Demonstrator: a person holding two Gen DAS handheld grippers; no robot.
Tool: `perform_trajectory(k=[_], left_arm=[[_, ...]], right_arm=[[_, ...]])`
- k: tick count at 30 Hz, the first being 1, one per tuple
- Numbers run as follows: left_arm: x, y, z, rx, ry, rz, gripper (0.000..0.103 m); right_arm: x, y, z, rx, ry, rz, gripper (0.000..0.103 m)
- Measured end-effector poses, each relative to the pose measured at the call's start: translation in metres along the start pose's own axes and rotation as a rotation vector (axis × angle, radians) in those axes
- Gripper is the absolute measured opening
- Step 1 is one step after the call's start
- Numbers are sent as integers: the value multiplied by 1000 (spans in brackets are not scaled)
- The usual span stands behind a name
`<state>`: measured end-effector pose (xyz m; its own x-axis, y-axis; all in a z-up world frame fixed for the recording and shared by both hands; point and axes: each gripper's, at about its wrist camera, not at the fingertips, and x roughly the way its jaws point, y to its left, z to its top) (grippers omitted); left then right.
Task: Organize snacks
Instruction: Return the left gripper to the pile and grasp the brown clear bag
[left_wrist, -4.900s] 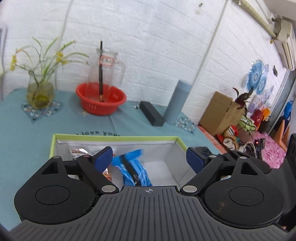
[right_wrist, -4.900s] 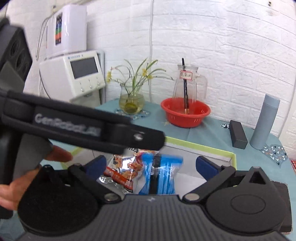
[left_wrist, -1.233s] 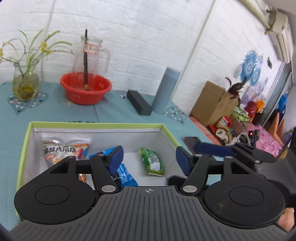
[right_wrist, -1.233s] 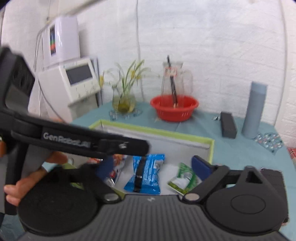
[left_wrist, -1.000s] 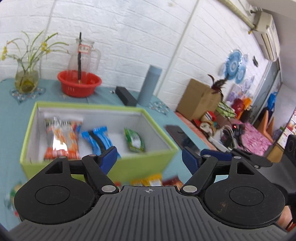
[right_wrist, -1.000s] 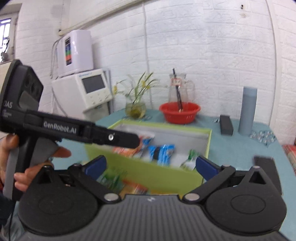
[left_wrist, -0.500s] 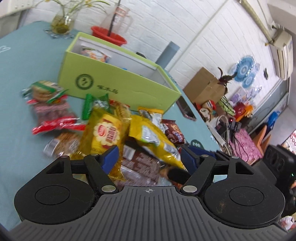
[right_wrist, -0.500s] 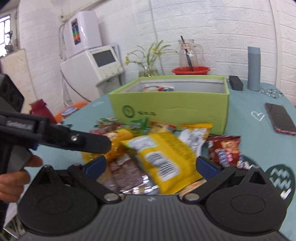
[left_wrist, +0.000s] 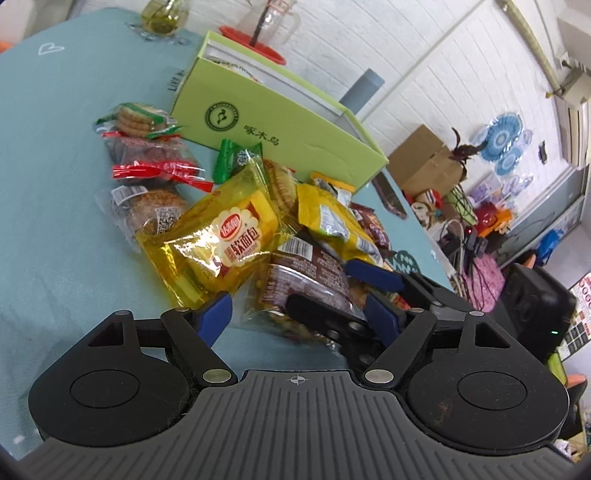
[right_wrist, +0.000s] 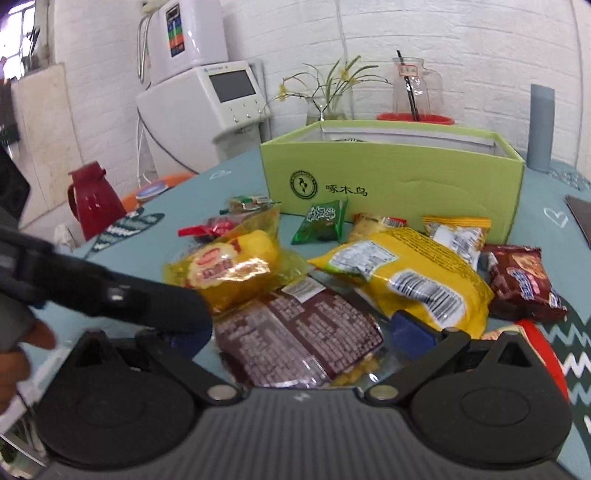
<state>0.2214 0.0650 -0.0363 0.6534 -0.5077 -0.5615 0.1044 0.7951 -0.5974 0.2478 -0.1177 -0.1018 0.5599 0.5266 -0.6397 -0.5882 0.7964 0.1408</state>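
Left gripper jaws opening, empty, right gripper wide astride brown packet, yellow bags crowding ahead, red jug only in right view.

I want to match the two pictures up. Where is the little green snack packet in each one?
Left wrist view: the little green packet is in the upper middle, just below the green box's front wall, behind the clear yellow bread bag.
Right wrist view: the little green packet is near the middle, standing in front of the box's logo.
Shared landmark: the green box with its round logo.
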Motion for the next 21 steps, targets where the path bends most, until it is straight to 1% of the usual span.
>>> perform_trajectory(k=[2,5,6,8,9,10,12,13,15,17,19,21], left_arm=[[-7,3,-1,-8,-11,-4,66],[-17,6,-4,-1,-32,-5,68],[-20,8,-5,0,-34,-6,69],[-22,9,-7,-1,-36,-9,69],[-23,10,-8,-4,-35,-10,69],[-23,11,-8,-9,-32,-10,69],[-26,11,-10,-15,-33,-15,69],[-28,10,-10,-17,-34,-17,69],[-31,9,-12,-17,-39,-17,70],[-35,8,-13,-23,-47,-10,70],[-38,9,-15,-31,-54,-3,71],[-40,10,-16,-32,-59,7,73]], right_arm=[[-3,5,-5,15,6,29,102],[-18,23,-20,24,42,46,102],[-24,30,-25,27,53,65,102],[-35,44,-32,17,63,130,103],[-40,47,-33,14,58,139,103],[-46,50,-30,3,34,130,103],[-52,48,-22,-32,-22,88,103],[-50,44,-15,-54,-33,67,103],[-37,32,-6,-70,-34,53,103],[-17,18,-1,-54,14,91,103],[-1,10,-3,-17,70,103,103],[-1,11,-11,13,79,118,103]])
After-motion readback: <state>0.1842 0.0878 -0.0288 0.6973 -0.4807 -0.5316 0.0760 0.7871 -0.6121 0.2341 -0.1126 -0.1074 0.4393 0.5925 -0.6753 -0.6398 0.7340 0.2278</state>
